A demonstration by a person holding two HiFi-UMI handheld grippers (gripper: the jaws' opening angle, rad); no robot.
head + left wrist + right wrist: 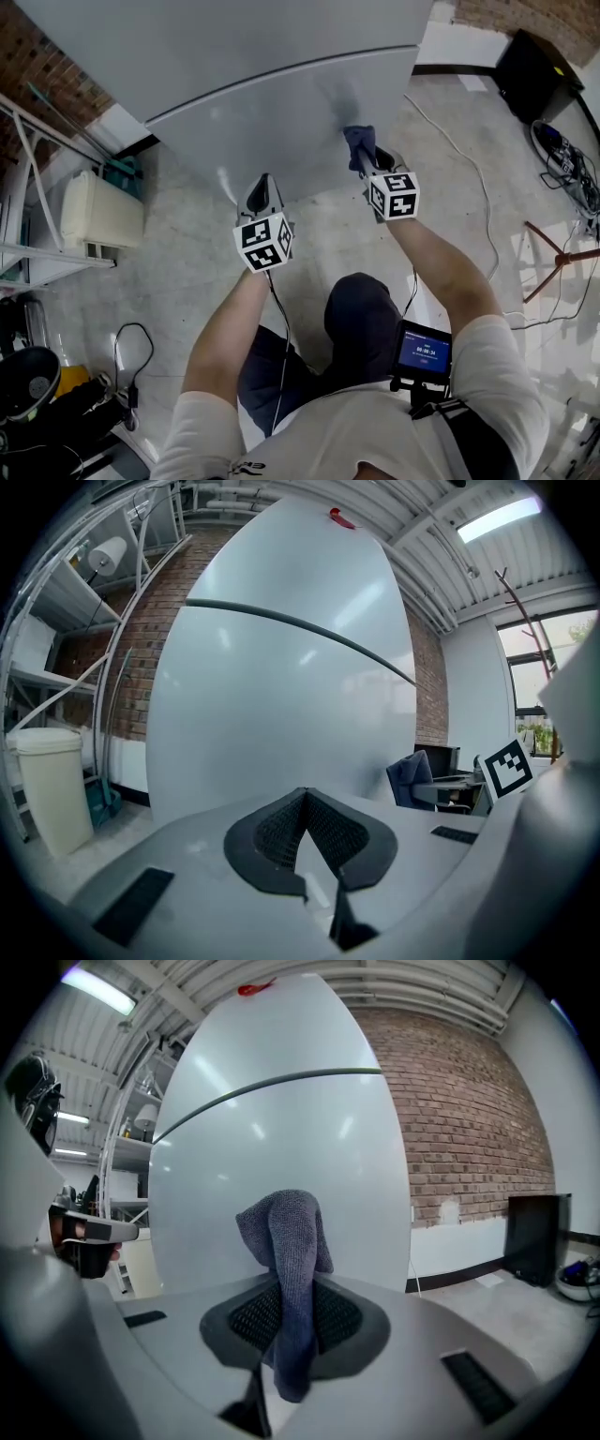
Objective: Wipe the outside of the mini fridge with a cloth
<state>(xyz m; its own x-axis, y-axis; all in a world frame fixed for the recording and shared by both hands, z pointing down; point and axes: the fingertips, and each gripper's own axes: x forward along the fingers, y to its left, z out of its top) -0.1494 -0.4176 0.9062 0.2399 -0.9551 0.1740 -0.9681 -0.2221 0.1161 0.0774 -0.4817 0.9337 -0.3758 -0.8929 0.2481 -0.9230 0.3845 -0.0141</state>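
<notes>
Now cloth [286, 1269] pinched between right gripper [281, 1321] jaws — upright.

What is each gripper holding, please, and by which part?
The right gripper is shut on the cloth, pinching its bunched middle; a fold sticks out ahead. The left gripper is shut, empty.

The pale grey mini fridge [281, 94] runs off the head view's top edge. That small red object [255, 989] up top is too small to identify. Whether the blue-grey knitted cloth [359, 141] touches the door, can't tell.
</notes>
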